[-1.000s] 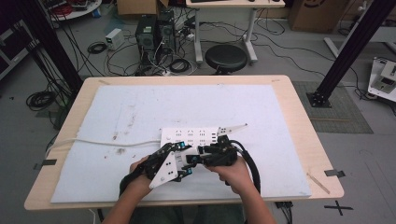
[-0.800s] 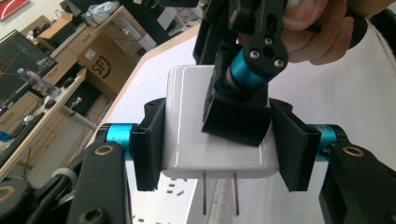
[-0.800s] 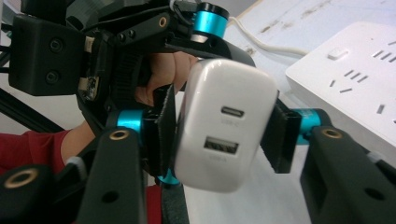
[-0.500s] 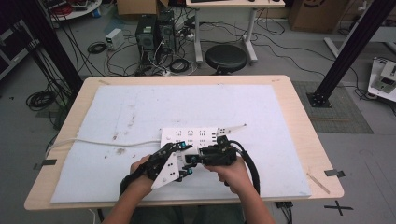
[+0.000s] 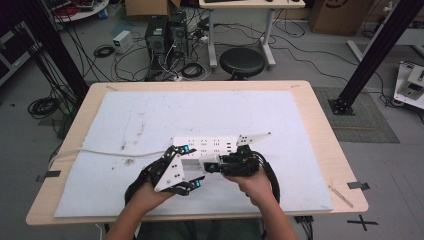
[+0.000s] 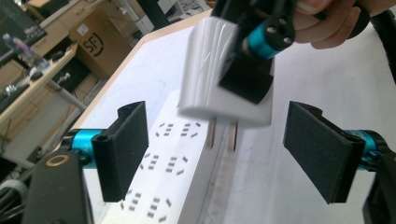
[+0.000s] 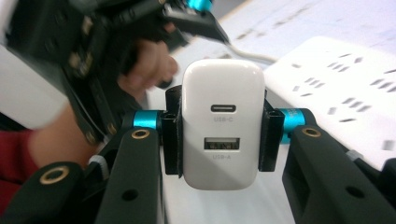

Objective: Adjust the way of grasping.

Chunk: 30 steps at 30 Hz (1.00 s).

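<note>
Two tongs at lower centre of the desk (image 5: 310, 125): right tongs (image 7: 222, 133) pinch the white charger (image 7: 222, 122) (prongs bare) just above the power strip (image 6: 170, 163); left tongs (image 6: 229, 154) spread, empty. Risk: tilted prongs could miss the slots, nudging the unheld strip.

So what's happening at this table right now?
A person works with a hand-held gripper in each hand. The right gripper is clamped on a white USB charger, holding it in the air with its two prongs pointing toward a white power strip on the table. The left gripper is open beside it, holding nothing. The charger isn't plugged in yet.
</note>
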Each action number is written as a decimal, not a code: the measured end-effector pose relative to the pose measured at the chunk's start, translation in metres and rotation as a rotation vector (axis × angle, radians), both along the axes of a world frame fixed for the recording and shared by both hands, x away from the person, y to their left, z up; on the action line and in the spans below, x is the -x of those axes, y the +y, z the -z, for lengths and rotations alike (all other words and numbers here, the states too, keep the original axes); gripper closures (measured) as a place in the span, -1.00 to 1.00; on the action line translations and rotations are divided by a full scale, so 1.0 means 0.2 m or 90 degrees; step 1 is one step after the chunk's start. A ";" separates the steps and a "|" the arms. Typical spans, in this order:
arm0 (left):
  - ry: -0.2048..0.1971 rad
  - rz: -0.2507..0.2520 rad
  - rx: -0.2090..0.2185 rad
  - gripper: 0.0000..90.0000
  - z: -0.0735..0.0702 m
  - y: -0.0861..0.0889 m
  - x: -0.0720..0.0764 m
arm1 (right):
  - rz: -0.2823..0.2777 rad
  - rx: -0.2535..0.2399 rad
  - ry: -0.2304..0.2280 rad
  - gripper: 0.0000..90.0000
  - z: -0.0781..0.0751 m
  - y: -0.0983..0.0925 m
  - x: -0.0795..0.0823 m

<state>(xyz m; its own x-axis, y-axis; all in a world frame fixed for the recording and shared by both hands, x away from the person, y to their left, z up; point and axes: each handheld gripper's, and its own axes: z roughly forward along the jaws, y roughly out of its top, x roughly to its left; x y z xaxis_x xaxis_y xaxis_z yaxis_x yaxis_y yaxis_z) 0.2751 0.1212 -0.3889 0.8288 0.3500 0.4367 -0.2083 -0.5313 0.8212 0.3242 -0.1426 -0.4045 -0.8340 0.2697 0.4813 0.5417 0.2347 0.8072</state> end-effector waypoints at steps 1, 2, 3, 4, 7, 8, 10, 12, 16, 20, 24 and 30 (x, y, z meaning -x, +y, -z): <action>0.008 -0.007 0.007 -0.55 0.00 0.02 -0.01 | -0.001 0.009 -0.013 0.40 0.00 0.00 0.00; 0.015 -0.019 0.009 -0.56 -0.01 0.05 -0.02 | 0.007 0.022 -0.033 0.40 -0.01 0.00 0.01; 0.020 -0.029 0.015 -0.56 -0.02 0.07 -0.02 | 0.010 0.037 -0.048 0.40 -0.02 0.01 0.01; 0.027 -0.036 0.018 -0.56 -0.02 0.09 -0.03 | 0.018 0.047 -0.064 0.40 -0.02 0.01 0.01; 0.044 -0.059 0.023 -0.57 -0.04 0.16 -0.04 | 0.033 0.072 -0.091 0.41 -0.04 0.02 -0.01; 0.052 -0.065 0.025 -0.59 -0.05 0.19 -0.05 | 0.041 0.080 -0.100 0.41 -0.05 0.02 -0.02; 0.063 -0.079 0.026 -0.61 -0.05 0.23 -0.05 | 0.048 0.100 -0.104 0.40 -0.06 0.02 -0.05; 0.077 -0.094 0.019 -0.64 -0.06 0.28 -0.05 | 0.045 0.127 -0.114 0.41 -0.08 0.01 -0.08; 0.095 -0.121 0.005 -0.64 -0.07 0.36 -0.05 | 0.049 0.181 -0.133 0.41 -0.11 0.01 -0.15; 0.107 -0.139 -0.005 -0.64 -0.09 0.42 -0.05 | 0.037 0.231 -0.158 0.40 -0.16 0.01 -0.20; 0.124 -0.152 -0.010 -0.64 -0.10 0.46 -0.05 | 0.020 0.279 -0.167 0.40 -0.20 0.02 -0.25; 0.140 -0.162 -0.021 -0.64 -0.11 0.51 -0.07 | 0.001 0.332 -0.161 0.41 -0.24 0.02 -0.31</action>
<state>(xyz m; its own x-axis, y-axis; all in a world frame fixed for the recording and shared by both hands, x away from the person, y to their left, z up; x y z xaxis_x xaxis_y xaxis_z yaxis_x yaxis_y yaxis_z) 0.2889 0.2241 -0.3673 0.7922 0.5463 0.2721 0.1143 -0.5708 0.8131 0.3869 -0.1389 -0.3572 -0.9053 0.4189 0.0703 0.3476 0.6354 0.6895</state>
